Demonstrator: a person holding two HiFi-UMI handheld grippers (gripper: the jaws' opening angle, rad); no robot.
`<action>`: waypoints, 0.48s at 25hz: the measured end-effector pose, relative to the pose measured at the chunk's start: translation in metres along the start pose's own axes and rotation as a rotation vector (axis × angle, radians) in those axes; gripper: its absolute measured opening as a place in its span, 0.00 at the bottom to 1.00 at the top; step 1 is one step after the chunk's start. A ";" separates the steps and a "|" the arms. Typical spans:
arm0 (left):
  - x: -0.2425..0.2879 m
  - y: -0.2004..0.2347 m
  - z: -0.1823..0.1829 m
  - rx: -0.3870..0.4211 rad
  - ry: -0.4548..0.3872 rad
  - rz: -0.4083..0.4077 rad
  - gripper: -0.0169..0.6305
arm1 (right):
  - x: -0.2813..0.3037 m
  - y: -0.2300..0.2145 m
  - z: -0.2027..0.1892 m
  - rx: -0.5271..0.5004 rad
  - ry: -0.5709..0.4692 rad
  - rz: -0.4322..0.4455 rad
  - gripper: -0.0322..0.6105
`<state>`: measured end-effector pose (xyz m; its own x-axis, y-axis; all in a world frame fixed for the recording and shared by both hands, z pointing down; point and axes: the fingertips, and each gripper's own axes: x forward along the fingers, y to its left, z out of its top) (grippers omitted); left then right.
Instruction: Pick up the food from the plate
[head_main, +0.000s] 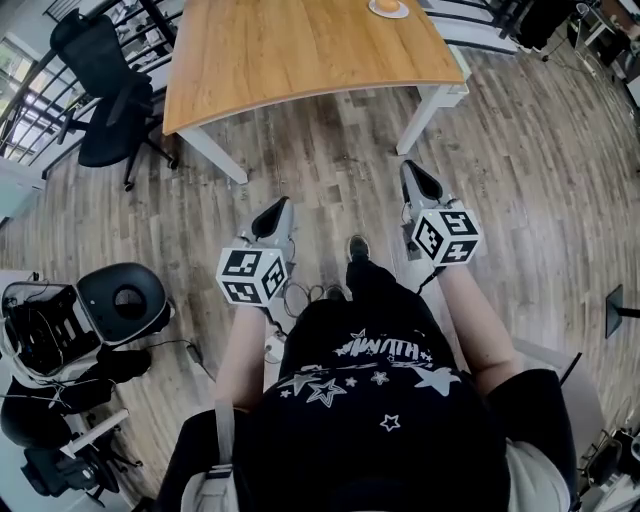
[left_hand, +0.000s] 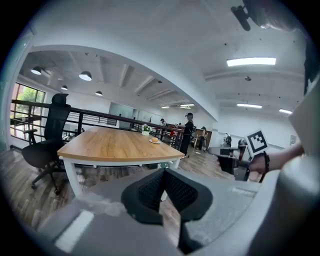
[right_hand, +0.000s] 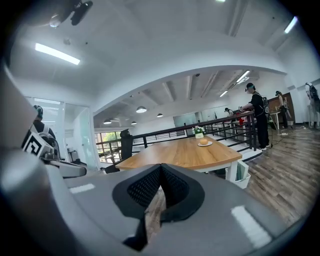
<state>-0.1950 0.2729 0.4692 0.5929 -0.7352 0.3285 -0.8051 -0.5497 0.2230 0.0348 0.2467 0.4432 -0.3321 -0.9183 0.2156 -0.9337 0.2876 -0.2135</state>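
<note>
The food is a small round bun on a white plate at the far end of the wooden table. It also shows as a bun far off in the left gripper view and a bun in the right gripper view. I stand on the floor well short of the table. My left gripper and right gripper are held at waist height and point toward the table. Both are shut, tips touching, with nothing between them: left gripper, right gripper.
A black office chair stands at the table's left. Dark equipment and cables lie on the floor at my left. A small flower pot sits beyond the plate. A railing and standing people are behind the table.
</note>
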 end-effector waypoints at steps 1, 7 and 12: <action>0.000 0.003 -0.001 -0.003 0.004 0.004 0.03 | -0.001 -0.002 0.001 0.008 -0.005 -0.004 0.05; 0.015 0.023 0.008 -0.005 0.008 0.023 0.03 | 0.015 -0.019 0.002 0.011 0.011 -0.028 0.05; 0.046 0.032 0.015 0.010 0.026 0.024 0.03 | 0.051 -0.042 0.009 0.022 -0.002 -0.021 0.05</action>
<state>-0.1932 0.2155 0.4772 0.5724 -0.7380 0.3574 -0.8190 -0.5359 0.2051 0.0584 0.1856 0.4542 -0.3125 -0.9244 0.2188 -0.9371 0.2623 -0.2301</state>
